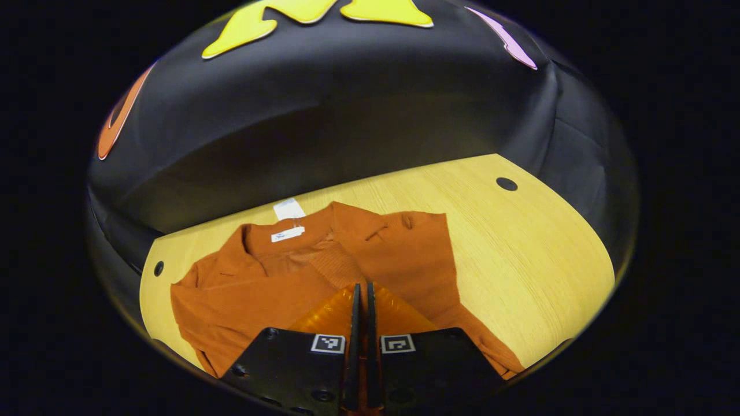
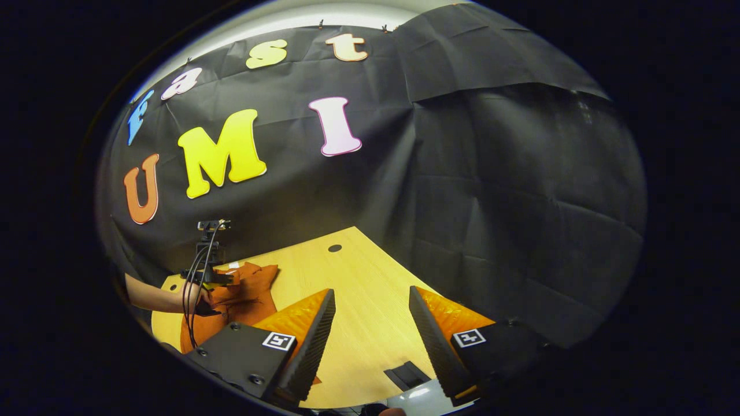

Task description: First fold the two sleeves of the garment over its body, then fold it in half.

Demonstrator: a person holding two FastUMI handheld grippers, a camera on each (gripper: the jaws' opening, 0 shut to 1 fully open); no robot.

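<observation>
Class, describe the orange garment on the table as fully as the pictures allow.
The garment is rust-orange cloth that looks like a soft knit, with a collar and a white label at the neck. It lies flat but rumpled on the pale wooden table, collar toward the black wall. One sleeve looks folded over the body. The left gripper sits over its middle, fingers closed together; whether they pinch cloth cannot be told. The right gripper hangs open, apart from it.

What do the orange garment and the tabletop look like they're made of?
The garment looks like soft knit fabric, matte: a ribbed panel shows near the middle and it drapes in loose folds, though the fibre can't be told. The table looks like pale wood or wood-look laminate, smooth with a faint sheen and fine straight grain lines; which one is unclear.
</observation>
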